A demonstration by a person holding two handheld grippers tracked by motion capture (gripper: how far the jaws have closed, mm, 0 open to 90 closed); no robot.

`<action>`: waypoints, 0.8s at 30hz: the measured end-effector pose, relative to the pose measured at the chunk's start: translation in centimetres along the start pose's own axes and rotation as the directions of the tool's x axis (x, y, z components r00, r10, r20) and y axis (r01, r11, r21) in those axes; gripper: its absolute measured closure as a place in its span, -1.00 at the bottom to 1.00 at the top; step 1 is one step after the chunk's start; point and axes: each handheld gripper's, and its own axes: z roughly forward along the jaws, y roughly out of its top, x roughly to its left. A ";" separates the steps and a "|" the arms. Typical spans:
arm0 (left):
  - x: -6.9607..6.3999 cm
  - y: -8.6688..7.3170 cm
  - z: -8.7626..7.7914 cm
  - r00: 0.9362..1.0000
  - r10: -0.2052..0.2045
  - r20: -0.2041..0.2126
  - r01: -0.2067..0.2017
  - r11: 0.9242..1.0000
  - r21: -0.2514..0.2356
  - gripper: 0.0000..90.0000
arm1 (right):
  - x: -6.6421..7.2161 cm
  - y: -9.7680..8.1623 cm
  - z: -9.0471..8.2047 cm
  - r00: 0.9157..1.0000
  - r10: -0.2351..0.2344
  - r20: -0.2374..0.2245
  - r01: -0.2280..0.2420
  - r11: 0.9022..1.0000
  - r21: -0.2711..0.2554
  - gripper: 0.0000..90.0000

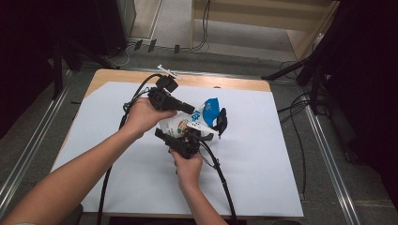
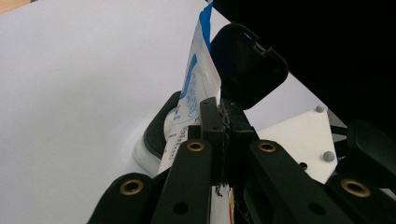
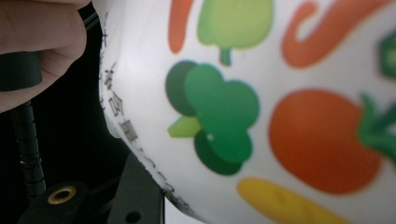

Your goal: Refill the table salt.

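Observation:
A white tub printed with vegetables is held tilted above the white-covered table. Its black flip lid hangs open at the right end. A thin blue-and-white printed sheet sticks out of the tub's mouth. My left gripper comes in from the upper left and is shut on this sheet, with the open lid right behind it. My right gripper holds the tub from below, jaws pressed on its body. The tub's printed wall looms close, beside a person's hand.
A wooden strip shows along the table's far edge. Black cables trail from both grippers toward the table's near edge. Grey floor with rails and more cables surrounds the table.

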 end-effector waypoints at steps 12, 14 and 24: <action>-0.1 0.1 0.0 1.000 0.002 -0.012 -0.002 1.000 0.008 1.00 | -0.1 0.0 0.1 1.000 0.018 -0.015 -0.018 1.000 -0.002 0.40; -0.1 0.1 0.0 1.000 0.005 -0.013 -0.005 1.000 0.008 1.00 | -0.1 0.0 0.1 1.000 0.020 -0.019 -0.020 1.000 -0.004 0.40; -0.2 0.2 0.0 1.000 0.007 -0.008 -0.007 1.000 0.001 1.00 | -0.1 0.1 0.0 1.000 0.017 -0.014 -0.017 1.000 -0.010 0.41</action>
